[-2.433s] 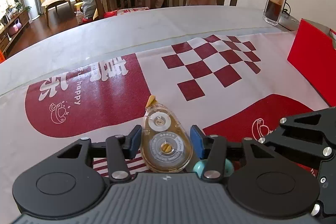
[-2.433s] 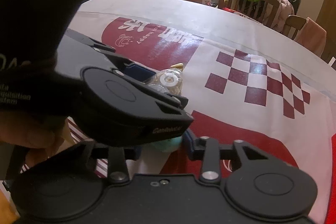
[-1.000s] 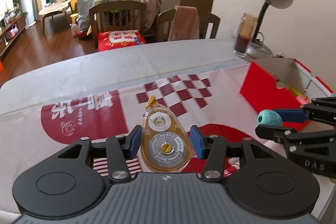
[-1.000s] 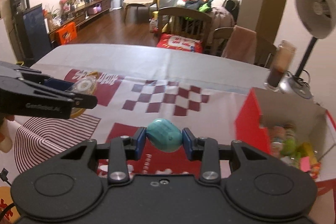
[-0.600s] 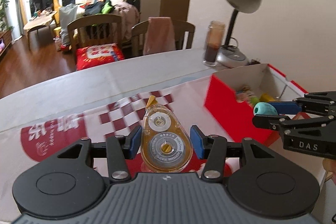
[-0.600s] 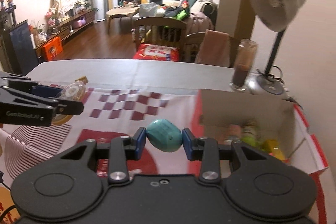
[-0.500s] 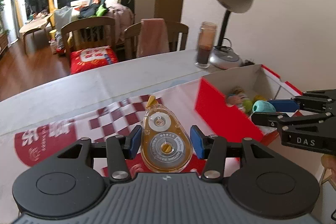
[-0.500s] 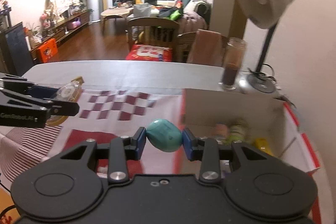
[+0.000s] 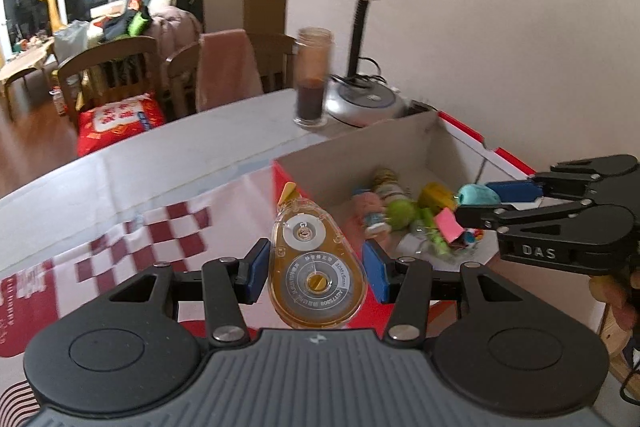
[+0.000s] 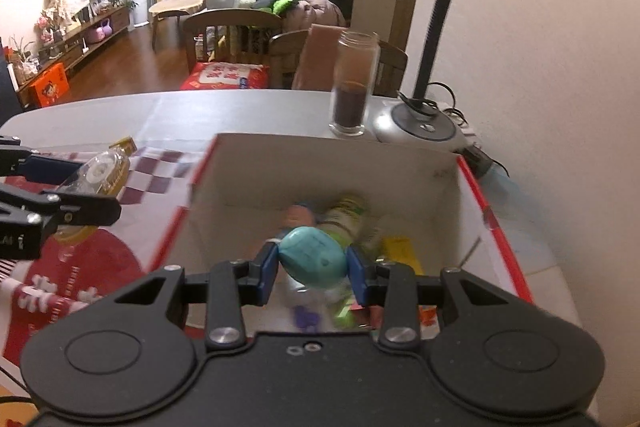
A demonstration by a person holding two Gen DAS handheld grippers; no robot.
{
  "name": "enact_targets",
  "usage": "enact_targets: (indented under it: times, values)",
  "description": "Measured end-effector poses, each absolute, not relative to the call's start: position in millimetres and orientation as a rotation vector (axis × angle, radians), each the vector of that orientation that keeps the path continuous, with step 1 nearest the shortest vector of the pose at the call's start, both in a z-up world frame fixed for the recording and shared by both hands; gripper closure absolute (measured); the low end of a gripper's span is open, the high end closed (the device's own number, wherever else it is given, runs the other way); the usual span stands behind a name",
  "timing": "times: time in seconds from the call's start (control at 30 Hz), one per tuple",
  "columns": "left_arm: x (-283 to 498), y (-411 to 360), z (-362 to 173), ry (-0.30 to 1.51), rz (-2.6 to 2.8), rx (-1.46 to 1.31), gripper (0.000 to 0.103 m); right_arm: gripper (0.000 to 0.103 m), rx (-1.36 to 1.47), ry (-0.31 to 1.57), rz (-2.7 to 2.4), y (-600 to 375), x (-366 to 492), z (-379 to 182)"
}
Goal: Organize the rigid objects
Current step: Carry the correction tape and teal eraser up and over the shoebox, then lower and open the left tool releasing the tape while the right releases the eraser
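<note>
My left claw [image 9: 316,269] is clamped on the correction tape [image 9: 316,275], held over the table [image 9: 180,155] just short of the box's near red wall [image 9: 288,179]. My right claw [image 10: 313,264] grips the teal egg [image 10: 313,259] above the open box [image 10: 320,167], hiding part of the blurred toys [image 10: 344,211] inside. A glass [image 10: 354,95] and lamp [image 10: 420,123] stand close behind the box's far wall.
</note>
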State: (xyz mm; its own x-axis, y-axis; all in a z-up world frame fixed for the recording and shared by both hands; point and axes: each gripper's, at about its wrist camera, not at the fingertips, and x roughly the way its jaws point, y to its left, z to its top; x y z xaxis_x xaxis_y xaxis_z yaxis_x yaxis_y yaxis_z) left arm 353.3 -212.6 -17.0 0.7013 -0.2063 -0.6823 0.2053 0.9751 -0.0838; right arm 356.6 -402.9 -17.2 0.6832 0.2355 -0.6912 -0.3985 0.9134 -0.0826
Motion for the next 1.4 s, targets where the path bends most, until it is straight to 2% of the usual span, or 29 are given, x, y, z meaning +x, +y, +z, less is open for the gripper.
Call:
enact_targets:
  times: [0.63,1.2,1.4]
  values:
    - [418.3,-309.4,-64.7,0.922,-0.287,0.093,0.054,0.067,-0.198,0.854,0.336,-448.2,439.6,-52.4]
    - [458.1,-345.3,-86.2,1.006,-0.299,0.144,0.054,0.067,-0.195,1.007,0.359,-447.3,473.1,-70.1]
    - [464.7,-349.6,-98.8,1.079,-0.305,0.134,0.054,0.063,-0.17,1.028,0.365,-448.9,473.9,-70.3]
